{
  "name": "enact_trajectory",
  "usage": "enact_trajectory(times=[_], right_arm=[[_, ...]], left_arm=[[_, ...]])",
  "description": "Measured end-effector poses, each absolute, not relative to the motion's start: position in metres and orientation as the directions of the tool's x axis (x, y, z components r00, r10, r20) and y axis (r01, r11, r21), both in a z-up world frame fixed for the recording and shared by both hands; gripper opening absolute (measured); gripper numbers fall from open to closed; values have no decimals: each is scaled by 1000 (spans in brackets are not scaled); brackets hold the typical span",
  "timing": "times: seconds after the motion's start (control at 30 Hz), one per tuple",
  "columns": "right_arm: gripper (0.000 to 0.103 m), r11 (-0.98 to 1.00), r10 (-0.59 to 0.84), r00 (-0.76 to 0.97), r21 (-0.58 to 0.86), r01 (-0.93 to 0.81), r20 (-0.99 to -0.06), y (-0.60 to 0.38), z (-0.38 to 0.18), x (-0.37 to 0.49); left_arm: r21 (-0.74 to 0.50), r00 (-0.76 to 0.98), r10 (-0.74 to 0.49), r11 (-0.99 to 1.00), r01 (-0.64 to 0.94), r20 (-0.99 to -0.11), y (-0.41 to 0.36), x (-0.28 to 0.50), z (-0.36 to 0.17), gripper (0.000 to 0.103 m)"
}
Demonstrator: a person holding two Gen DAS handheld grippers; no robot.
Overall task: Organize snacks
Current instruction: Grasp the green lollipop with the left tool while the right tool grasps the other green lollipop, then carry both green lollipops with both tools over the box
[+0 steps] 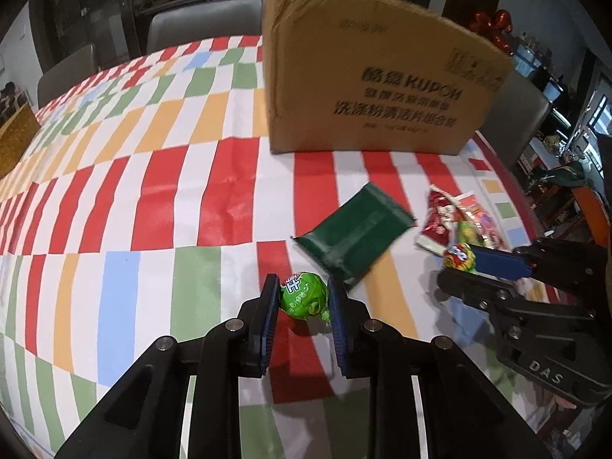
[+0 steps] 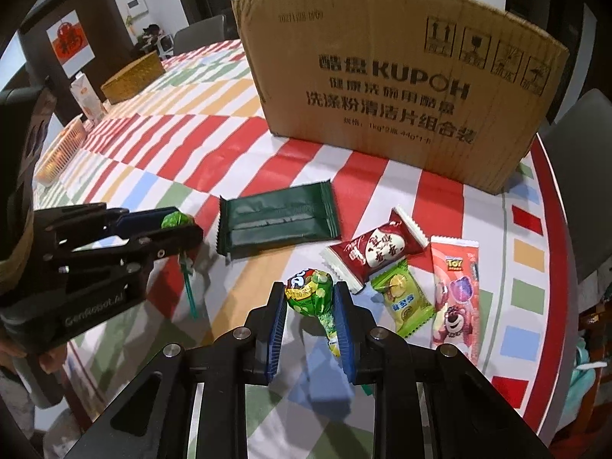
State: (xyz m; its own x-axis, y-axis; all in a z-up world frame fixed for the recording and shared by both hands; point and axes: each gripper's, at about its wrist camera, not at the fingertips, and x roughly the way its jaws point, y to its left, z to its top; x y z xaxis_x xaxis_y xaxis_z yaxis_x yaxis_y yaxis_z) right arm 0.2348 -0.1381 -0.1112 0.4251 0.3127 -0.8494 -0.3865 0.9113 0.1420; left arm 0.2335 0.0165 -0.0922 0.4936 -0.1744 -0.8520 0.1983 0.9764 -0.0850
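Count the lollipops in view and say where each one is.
2. The green lollipop sits between the left gripper fingers; the multicoloured lollipop sits in the right gripper. More may be hidden inside the cardboard box.

**Black grippers, blue pads**

Both grippers are built of black linkage arms joined by silver pins. Ribbed blue pads (image 1: 267, 321) are fitted inside the fingers. "DAS" is printed on the right gripper (image 1: 459, 258), "GenRobot.AI" on the left gripper (image 2: 179, 225).

green lollipop (image 1: 304, 295): clamped, lifted | spotted lollipop (image 2: 309, 290): clamped | dark green packet (image 2: 278, 222): flat on tablecloth
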Motion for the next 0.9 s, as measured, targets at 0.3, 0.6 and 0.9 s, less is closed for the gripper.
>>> enact_trajectory(times=[0.3,0.6,0.9], right_arm=[[26,915,333,494,148,-376,-803,-153,-80,225],[26,918,344,592,130,-374,-728,-169,-33,214],[26,927,341,684,111,-358,-645,-184,12,214]], left_arm=[[-58,564,-186,970,237,-805,3,216,-56,26],[-39,637,-212,961,275,-741,-10,209,-15,26],[-17,713,-232,955,295,-662,-24,212,30,26]])
